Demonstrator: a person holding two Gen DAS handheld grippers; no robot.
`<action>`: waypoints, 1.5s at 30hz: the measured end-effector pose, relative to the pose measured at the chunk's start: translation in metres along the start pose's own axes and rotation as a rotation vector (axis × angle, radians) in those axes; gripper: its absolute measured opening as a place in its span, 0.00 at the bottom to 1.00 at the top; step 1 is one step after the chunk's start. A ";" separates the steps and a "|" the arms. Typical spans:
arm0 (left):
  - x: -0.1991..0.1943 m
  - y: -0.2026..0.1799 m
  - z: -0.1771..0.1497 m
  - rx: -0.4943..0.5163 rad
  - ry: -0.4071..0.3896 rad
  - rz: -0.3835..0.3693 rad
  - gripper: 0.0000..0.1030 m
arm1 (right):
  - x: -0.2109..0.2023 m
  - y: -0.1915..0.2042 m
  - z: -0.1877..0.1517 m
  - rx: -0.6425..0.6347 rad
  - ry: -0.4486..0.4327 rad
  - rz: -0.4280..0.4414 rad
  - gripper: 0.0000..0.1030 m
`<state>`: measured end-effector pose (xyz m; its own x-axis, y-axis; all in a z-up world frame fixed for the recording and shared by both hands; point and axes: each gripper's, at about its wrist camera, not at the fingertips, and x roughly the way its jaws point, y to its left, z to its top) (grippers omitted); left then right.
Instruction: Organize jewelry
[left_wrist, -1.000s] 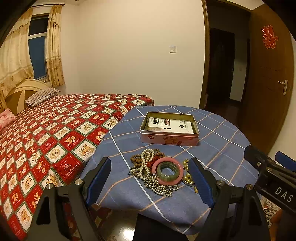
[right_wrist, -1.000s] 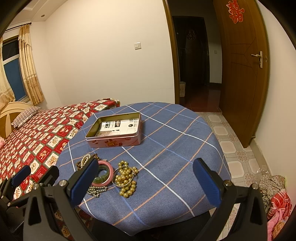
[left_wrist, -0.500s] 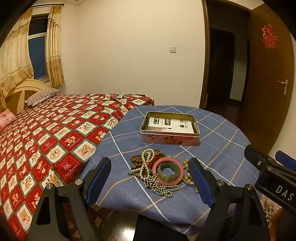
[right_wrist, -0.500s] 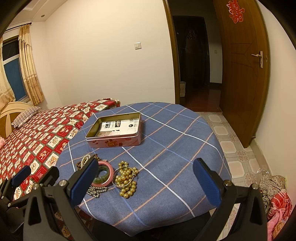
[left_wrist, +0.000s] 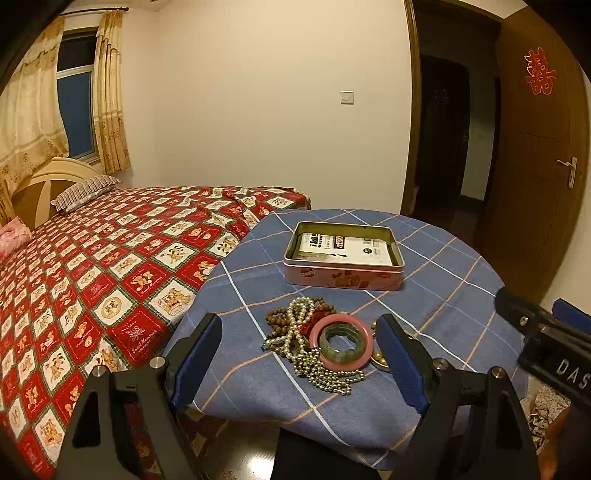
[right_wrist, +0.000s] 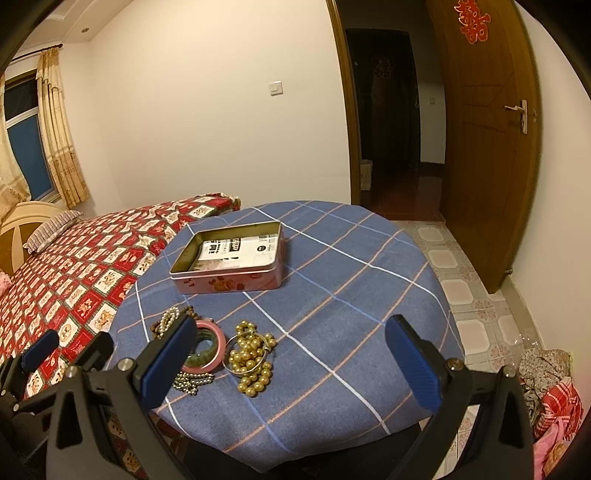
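A pile of jewelry lies on the round table's blue checked cloth (left_wrist: 443, 288): a pink bangle (left_wrist: 364, 341) around a green bracelet (left_wrist: 341, 343), white pearls (left_wrist: 299, 317), brown wooden beads (left_wrist: 277, 319) and a silver bead chain (left_wrist: 328, 376). Gold beads with a metal ring (right_wrist: 251, 356) lie to its right. An open pink tin (left_wrist: 343, 277) with a white card inside stands behind the pile. My left gripper (left_wrist: 301, 363) is open and empty just in front of the pile. My right gripper (right_wrist: 290, 363) is open and empty, near the gold beads.
A bed with a red patterned cover (left_wrist: 92, 266) adjoins the table on the left. An open wooden door (right_wrist: 487, 147) and a dark doorway are at the right. Tiled floor (right_wrist: 461, 288) and a heap of cloth (right_wrist: 550, 384) lie right of the table.
Both grippers have barely moved; the views are almost the same. The jewelry and tin have not moved.
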<state>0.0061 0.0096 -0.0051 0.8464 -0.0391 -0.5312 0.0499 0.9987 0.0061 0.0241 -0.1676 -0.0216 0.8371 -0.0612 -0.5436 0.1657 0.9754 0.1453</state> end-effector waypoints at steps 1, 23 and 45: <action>0.002 0.003 0.000 -0.005 0.002 0.005 0.83 | 0.002 -0.002 0.001 0.006 0.003 -0.004 1.00; 0.073 0.018 -0.019 0.008 0.128 -0.083 0.74 | 0.076 -0.013 -0.009 -0.068 0.129 0.115 0.48; 0.132 -0.006 -0.025 0.041 0.269 -0.249 0.54 | 0.150 0.000 -0.025 -0.145 0.353 0.276 0.09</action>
<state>0.1040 -0.0005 -0.0962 0.6362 -0.2656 -0.7244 0.2626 0.9574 -0.1204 0.1370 -0.1717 -0.1237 0.6071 0.2564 -0.7522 -0.1339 0.9660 0.2212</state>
